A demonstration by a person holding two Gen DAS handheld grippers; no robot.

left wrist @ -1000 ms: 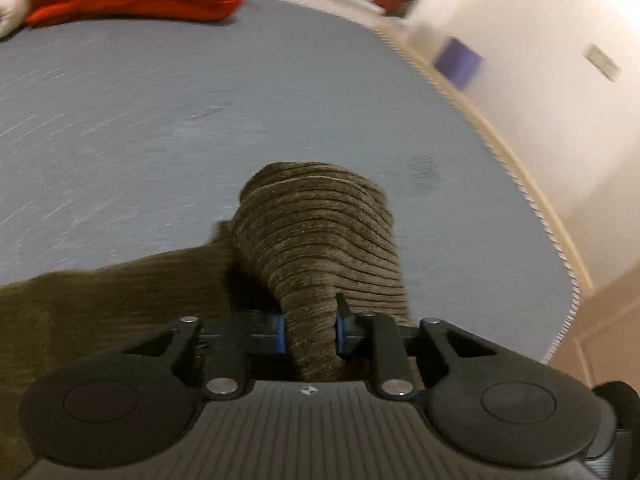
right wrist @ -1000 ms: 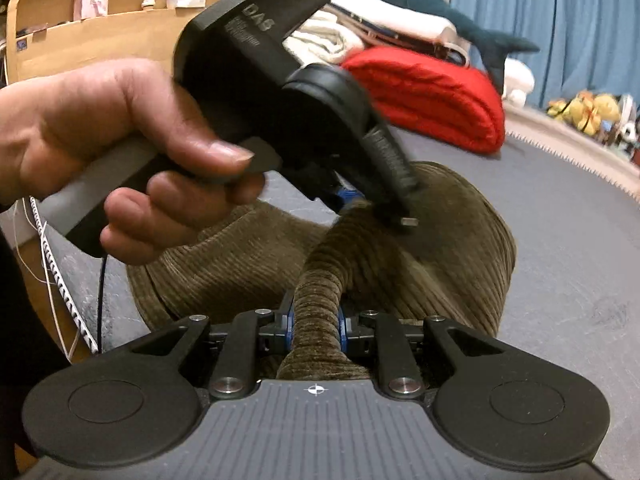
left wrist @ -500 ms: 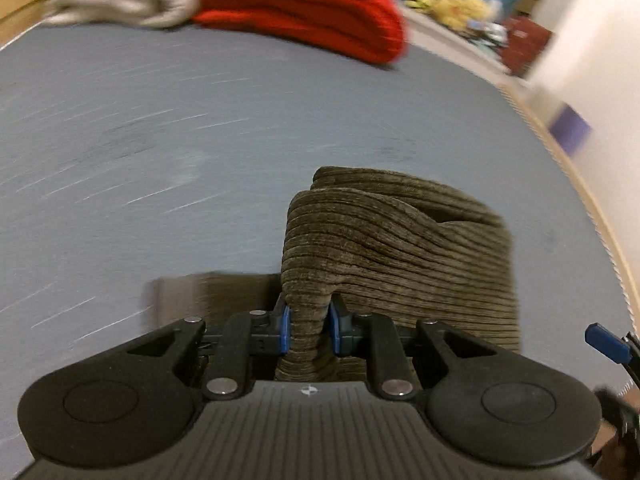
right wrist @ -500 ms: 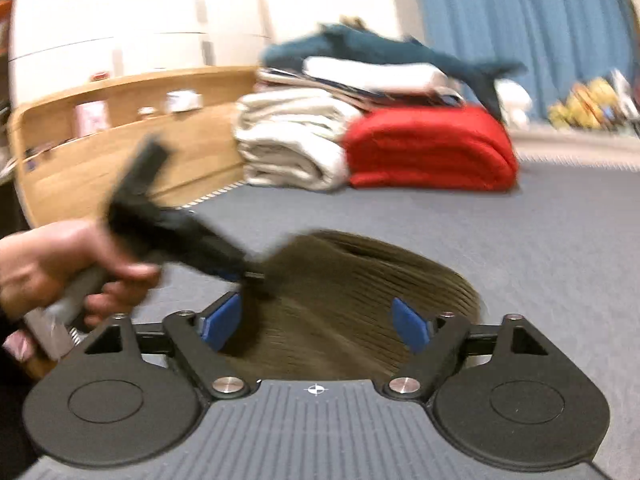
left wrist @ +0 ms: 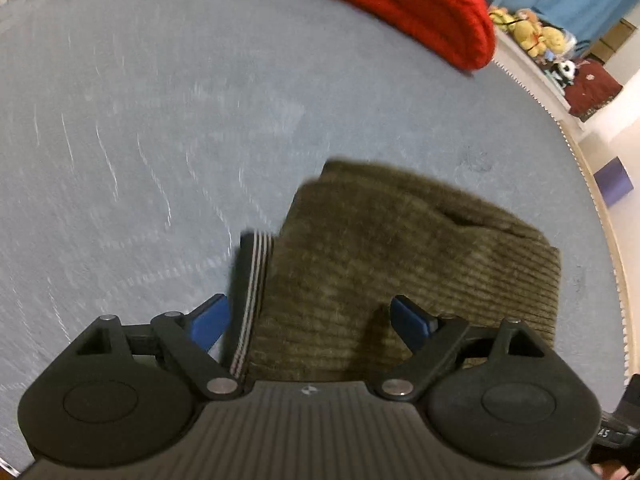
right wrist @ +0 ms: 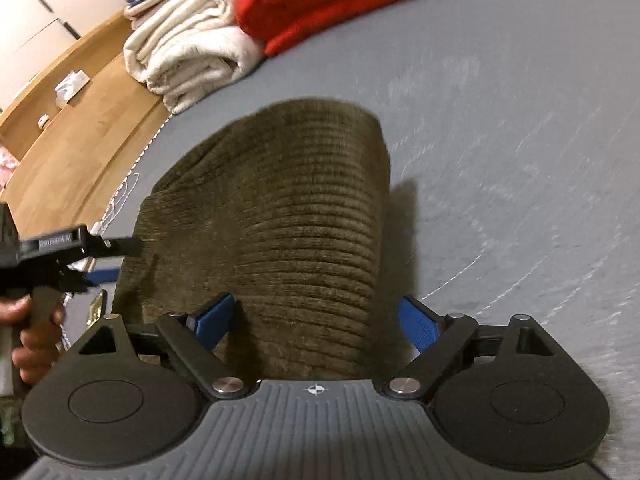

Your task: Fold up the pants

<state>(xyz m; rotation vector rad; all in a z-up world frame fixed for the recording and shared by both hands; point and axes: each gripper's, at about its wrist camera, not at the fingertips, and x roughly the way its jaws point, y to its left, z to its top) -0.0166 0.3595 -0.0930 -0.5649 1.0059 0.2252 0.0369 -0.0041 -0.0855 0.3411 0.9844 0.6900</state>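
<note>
Olive corduroy pants (left wrist: 400, 264) lie folded in a thick stack on the grey bed cover (left wrist: 140, 140), a striped waistband (left wrist: 254, 280) showing at their left edge. My left gripper (left wrist: 310, 320) hovers over the near end of the stack. Its jaws are opening wide; the fabric lies below and between the blue pads (left wrist: 208, 320), which do not press it. The right wrist view shows the same pants (right wrist: 288, 216) under my right gripper (right wrist: 316, 320), whose jaws are also opening around the fabric without gripping. The left gripper (right wrist: 120, 260), held by a hand (right wrist: 32, 344), sits at the stack's left side.
A red blanket (right wrist: 332, 0) and folded white towels (right wrist: 188, 52) lie at the far end of the bed. A wooden shelf (right wrist: 80, 120) runs along one side. Plush toys (left wrist: 532, 36) and a purple box (left wrist: 612, 182) stand beyond the bed's edge (left wrist: 592, 200).
Both grippers went from shut on a pinch of corduroy to wide open. The right let go first, then the left. The pants have dropped into a folded stack on the bed.
</note>
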